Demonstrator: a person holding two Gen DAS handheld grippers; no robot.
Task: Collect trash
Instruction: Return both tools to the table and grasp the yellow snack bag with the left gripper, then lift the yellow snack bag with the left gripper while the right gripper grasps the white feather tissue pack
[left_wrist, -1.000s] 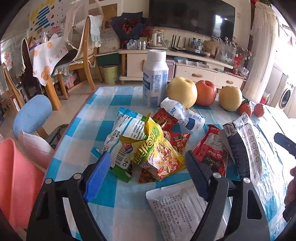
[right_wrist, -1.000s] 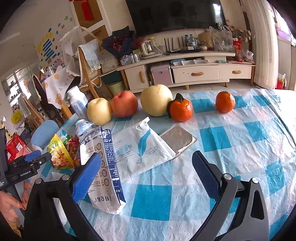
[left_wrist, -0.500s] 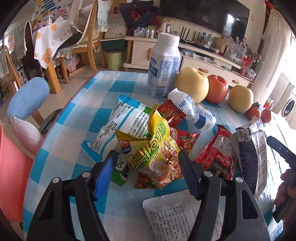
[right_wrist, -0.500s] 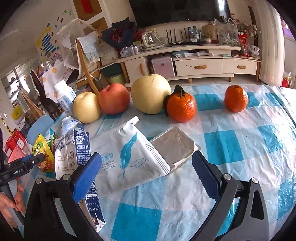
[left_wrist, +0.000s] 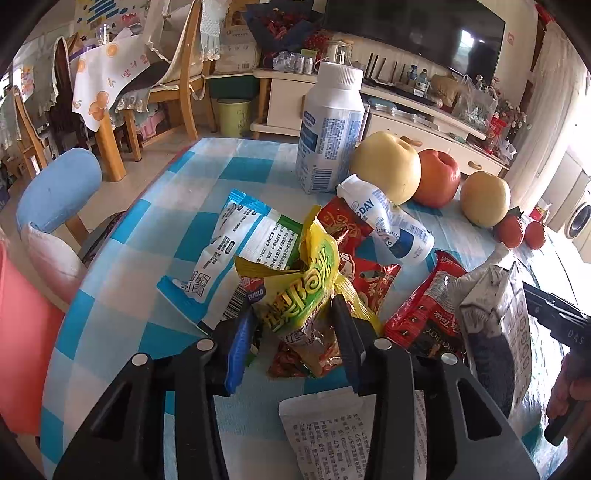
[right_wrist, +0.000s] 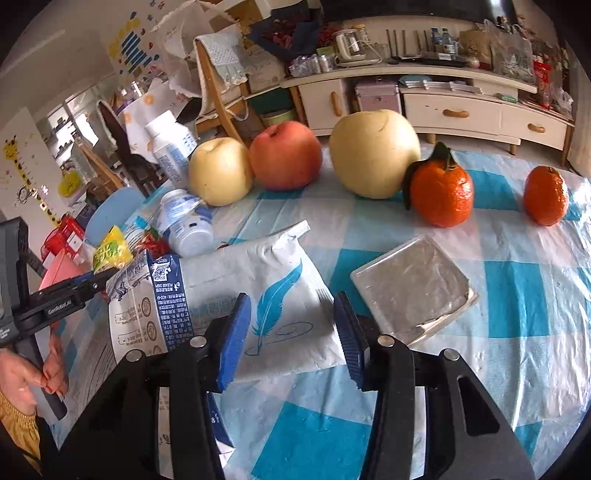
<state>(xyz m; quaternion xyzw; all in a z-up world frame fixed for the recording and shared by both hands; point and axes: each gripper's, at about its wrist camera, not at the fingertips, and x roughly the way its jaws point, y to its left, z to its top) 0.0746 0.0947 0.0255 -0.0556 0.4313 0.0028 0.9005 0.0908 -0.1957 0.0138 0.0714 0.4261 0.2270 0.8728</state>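
On my left, the left gripper (left_wrist: 295, 334) is closing with the crumpled yellow snack wrapper (left_wrist: 306, 291) between its jaws, both pads already pressing its sides where it sits on top of the red wrappers (left_wrist: 354, 254), the blue-and-white wrapper (left_wrist: 240, 258) lying just to its left on the checked tablecloth (left_wrist: 155, 221). Further right, my right gripper (right_wrist: 291, 334) is also closing, jaws straddling the flat white pouch with the blue feather (right_wrist: 273, 295); its pads hang above the pouch, not yet pinching it, with the milk carton (right_wrist: 147, 314) just left and the silver foil pack (right_wrist: 413, 284) just right.
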